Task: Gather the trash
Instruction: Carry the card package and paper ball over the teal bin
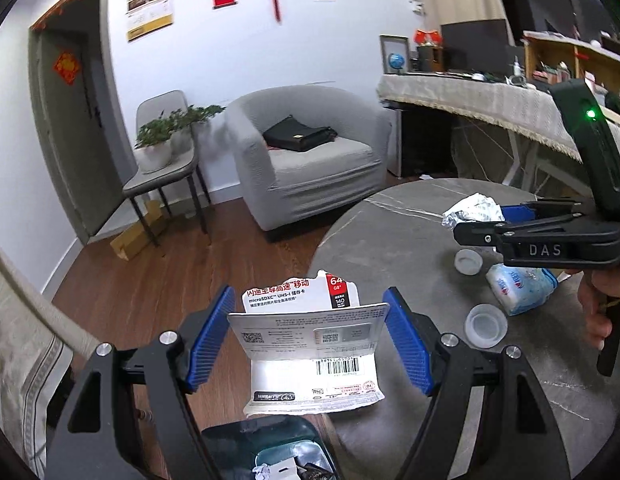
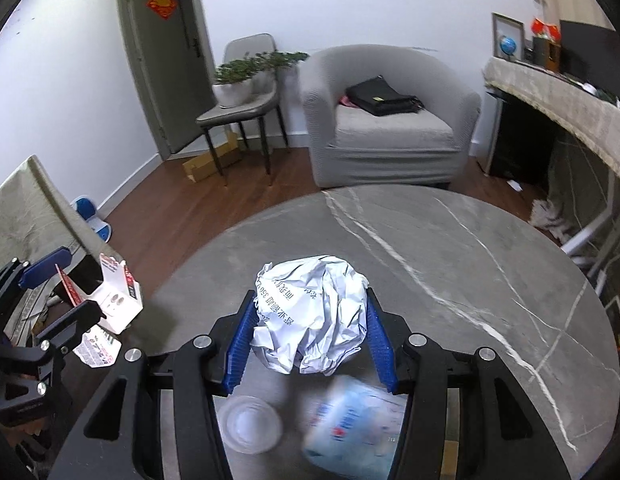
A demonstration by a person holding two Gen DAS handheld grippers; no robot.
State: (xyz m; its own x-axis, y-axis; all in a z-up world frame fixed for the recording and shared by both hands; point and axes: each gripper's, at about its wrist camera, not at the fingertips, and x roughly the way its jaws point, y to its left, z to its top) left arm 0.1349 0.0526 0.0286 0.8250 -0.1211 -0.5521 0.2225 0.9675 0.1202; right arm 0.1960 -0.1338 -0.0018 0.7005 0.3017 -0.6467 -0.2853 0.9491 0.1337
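Observation:
My left gripper (image 1: 310, 300) is shut on a torn white memory-card package (image 1: 310, 332), which spans the gap between the blue pads. It hangs off the table's edge, above a dark bin (image 1: 270, 448) with scraps inside. In the right wrist view, my right gripper (image 2: 310, 300) is shut on a crumpled white paper ball (image 2: 314, 312), lifted above the round grey marble table (image 2: 430, 248). The left wrist view shows the right gripper (image 1: 482, 220) and its paper ball (image 1: 474, 208) at the right. The right wrist view shows the left gripper (image 2: 70, 292) with the package (image 2: 118, 300) at the left.
On the table lie two clear plastic cups (image 1: 468, 261) (image 1: 486, 326) and a blue-and-white tissue pack (image 1: 522, 288). A grey armchair (image 1: 310, 152) and a chair with potted plants (image 1: 166, 152) stand on the wood floor beyond. A draped desk (image 1: 490, 108) is at the right.

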